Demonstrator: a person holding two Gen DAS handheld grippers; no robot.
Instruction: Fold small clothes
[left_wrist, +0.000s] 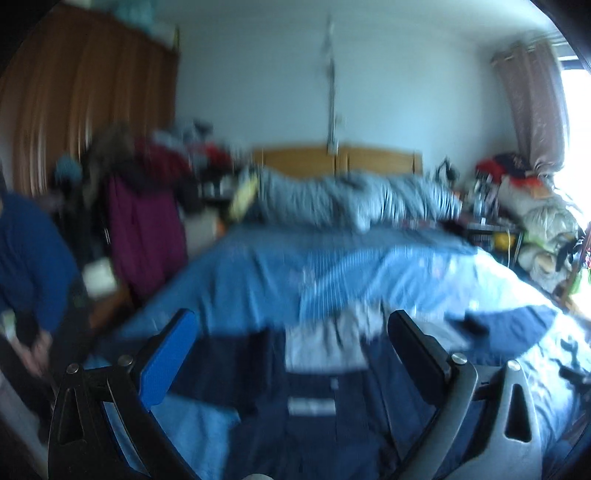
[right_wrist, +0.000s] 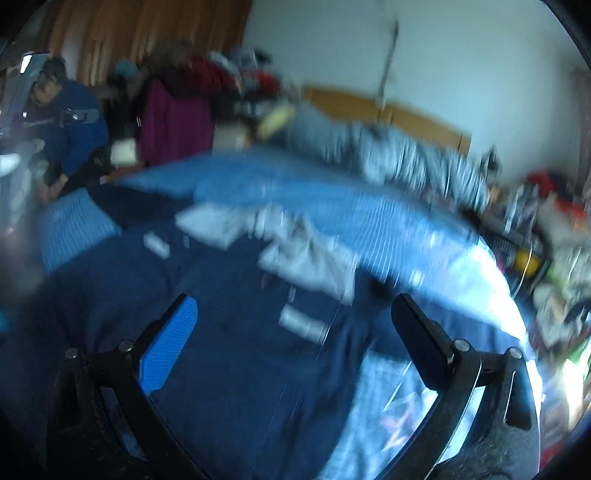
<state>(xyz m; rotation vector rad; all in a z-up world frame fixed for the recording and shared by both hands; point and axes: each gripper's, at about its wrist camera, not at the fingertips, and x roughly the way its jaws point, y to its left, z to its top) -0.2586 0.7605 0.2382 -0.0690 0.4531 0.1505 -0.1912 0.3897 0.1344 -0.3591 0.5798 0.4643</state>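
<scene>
Two handheld grippers hang over a bed (left_wrist: 240, 266) covered in blue striped bedding, both with jaws spread wide and holding nothing. A navy garment (right_wrist: 229, 332) lies spread below and between the jaws of the left gripper (left_wrist: 291, 350) and the right gripper (right_wrist: 295, 332), pale grey lining (right_wrist: 306, 254) showing just beyond the fingertips. Limp and light by the look of it, the cloth should pinch best at an edge or sleeve (left_wrist: 517, 325). Both views are blurred.

no text, label or number is readable; both views are blurred.
</scene>
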